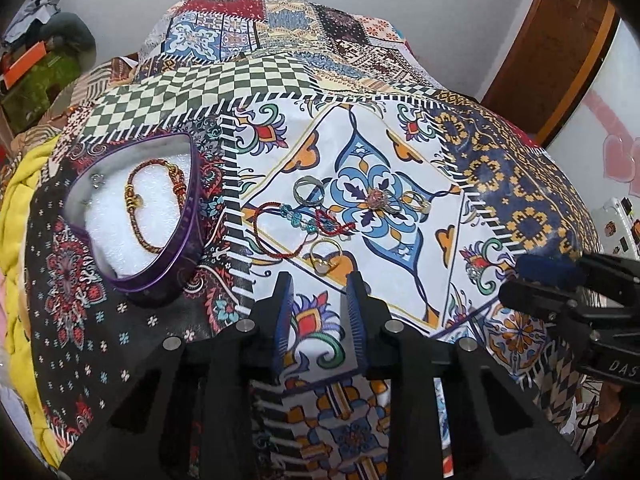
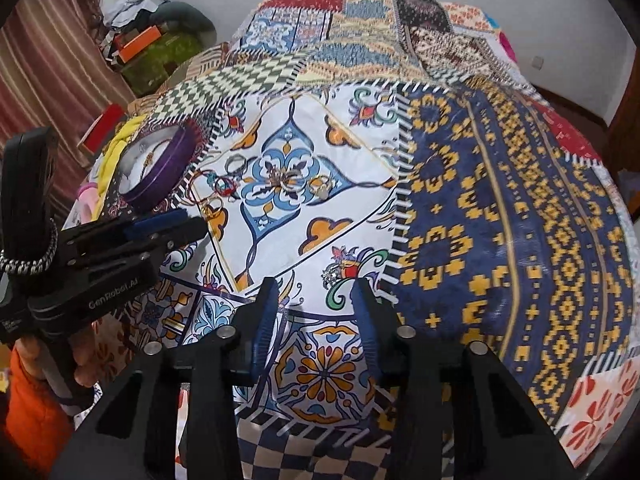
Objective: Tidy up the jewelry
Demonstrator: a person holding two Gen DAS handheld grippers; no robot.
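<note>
A purple heart-shaped tin with white foam holds a braided bracelet and small silver pieces. Loose on the patchwork cloth lie a silver ring, a pink-stone ring, gold rings, a red cord bracelet with blue beads and a gold ring. My left gripper is open and empty, its tips just short of that gold ring. My right gripper is open and empty, near a small sparkly piece.
The patterned cloth drapes over a raised surface and falls away at the edges. Yellow fabric bunches left of the tin. Boxes and clutter sit at the far left by a striped curtain. A hand in an orange sleeve holds the left gripper.
</note>
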